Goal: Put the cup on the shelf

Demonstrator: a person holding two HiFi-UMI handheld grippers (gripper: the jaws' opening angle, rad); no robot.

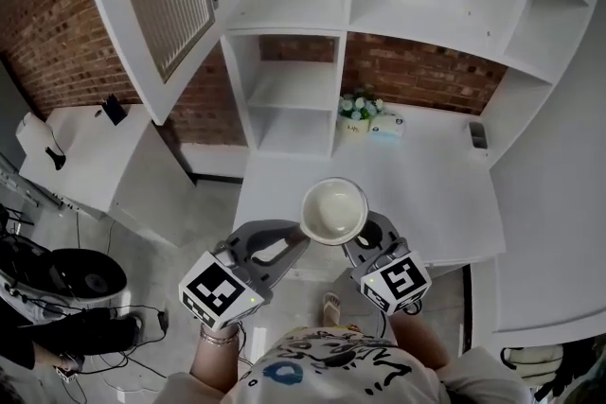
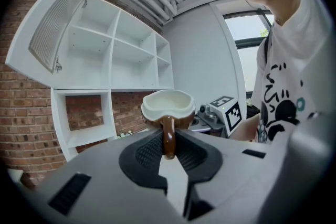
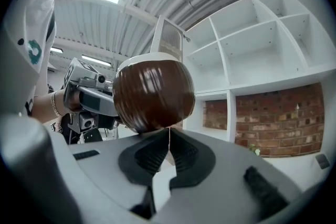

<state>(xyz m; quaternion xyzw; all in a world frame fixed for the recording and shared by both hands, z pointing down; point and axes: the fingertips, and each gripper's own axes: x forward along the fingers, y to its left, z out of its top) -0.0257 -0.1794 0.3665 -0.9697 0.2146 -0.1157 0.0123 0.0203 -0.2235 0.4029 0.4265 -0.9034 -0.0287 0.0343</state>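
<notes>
Brown cup [image 1: 333,211]: in the air over the bench [image 1: 436,194], short of the shelf [image 1: 289,99].
My left tongs [image 2: 168,139]: pinching its handle.
My right tongs [image 3: 169,136]: pressed together, empty, tips beside the cup.
Progress: picked up, I judge; placing remains.

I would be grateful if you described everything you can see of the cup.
The cup is rounded and glossy, ceramic by its look, dark brown outside and cream inside, and empty. It is held roughly upright in the air above the white desk. The left gripper is shut on its brown loop handle. The right gripper, jaws together, appears to rest against its underside.
</notes>
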